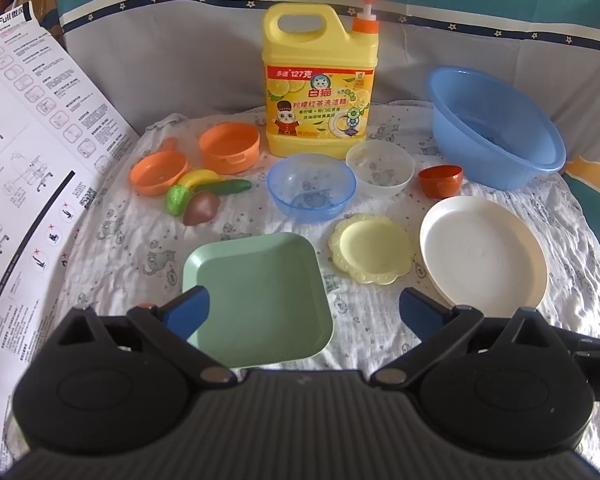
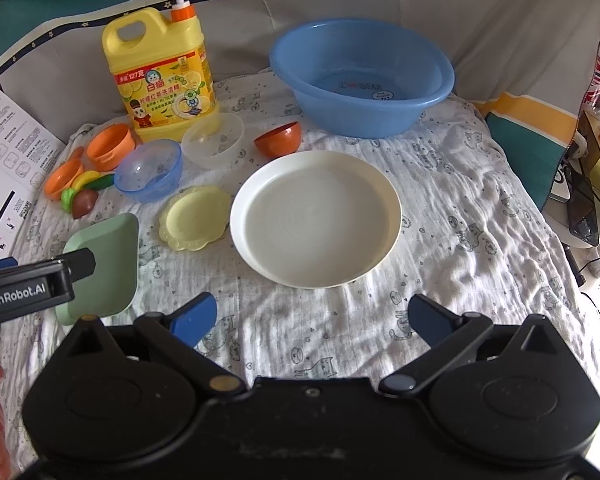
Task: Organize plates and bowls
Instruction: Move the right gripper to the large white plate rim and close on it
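A green square plate (image 1: 260, 292) lies on the cloth right in front of my left gripper (image 1: 304, 312), which is open and empty above its near edge. A yellow scalloped plate (image 1: 370, 248) and a white round plate (image 1: 482, 250) lie to its right. Behind them stand a blue clear bowl (image 1: 311, 187), a clear bowl (image 1: 380, 167) and a small red-brown bowl (image 1: 440, 181). My right gripper (image 2: 312, 316) is open and empty, just short of the white plate (image 2: 316, 218). The left gripper also shows in the right wrist view (image 2: 32, 280), over the green plate (image 2: 108, 268).
A yellow detergent jug (image 1: 320, 80) stands at the back, a blue basin (image 1: 496, 128) at the back right. Orange toy pots (image 1: 228, 147) and toy fruit (image 1: 200, 196) lie at the left. A printed sheet (image 1: 28, 152) lies along the left edge. The cloth's right side (image 2: 480, 240) ends at a drop.
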